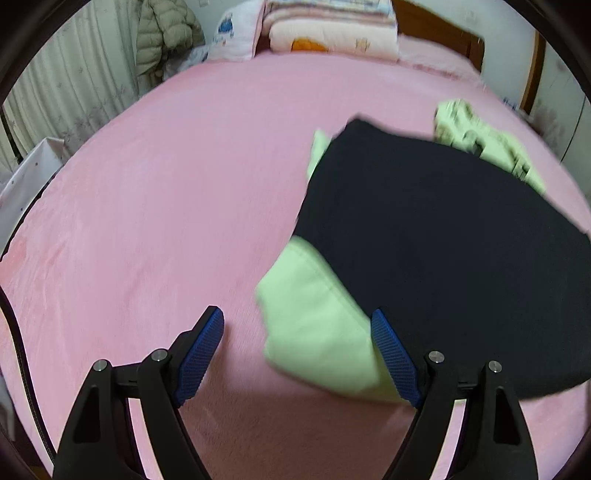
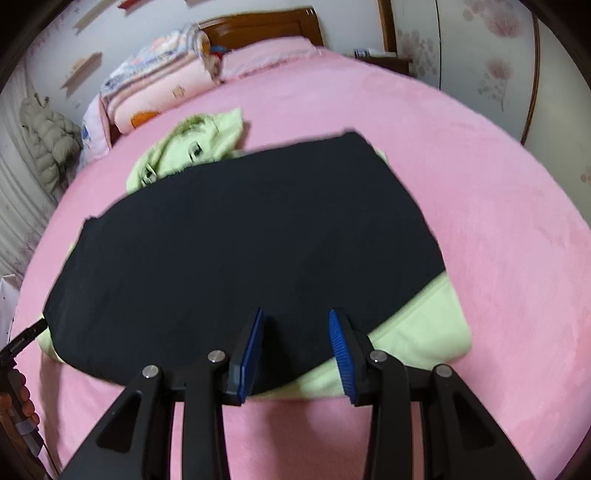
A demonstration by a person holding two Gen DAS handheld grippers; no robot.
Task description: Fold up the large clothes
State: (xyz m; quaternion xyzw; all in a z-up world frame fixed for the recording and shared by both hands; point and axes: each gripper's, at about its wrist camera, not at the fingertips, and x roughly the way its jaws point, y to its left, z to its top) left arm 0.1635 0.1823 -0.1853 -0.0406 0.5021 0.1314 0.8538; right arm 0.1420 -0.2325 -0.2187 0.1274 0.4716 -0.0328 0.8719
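A dark navy garment [image 1: 443,251] [image 2: 251,240] lies flat on the pink bed [image 1: 166,221] [image 2: 498,221], on top of a light green garment [image 1: 317,325] [image 2: 417,325]. The green one sticks out at the near corners, and its printed end [image 1: 480,140] [image 2: 192,147] shows at the far side. My left gripper [image 1: 295,312] is open wide over the green corner, with its right pad at the cloth's edge. My right gripper [image 2: 295,312] hovers over the near edge of the dark garment, jaws partly apart and not pinching any cloth.
Folded quilts [image 1: 332,29] [image 2: 155,92] are stacked by the wooden headboard [image 2: 266,26]. A beige puffer jacket [image 1: 166,33] [image 2: 48,147] hangs by the curtain. A white box [image 1: 29,177] stands beside the bed. A person's hand [image 2: 26,402] shows at the left edge.
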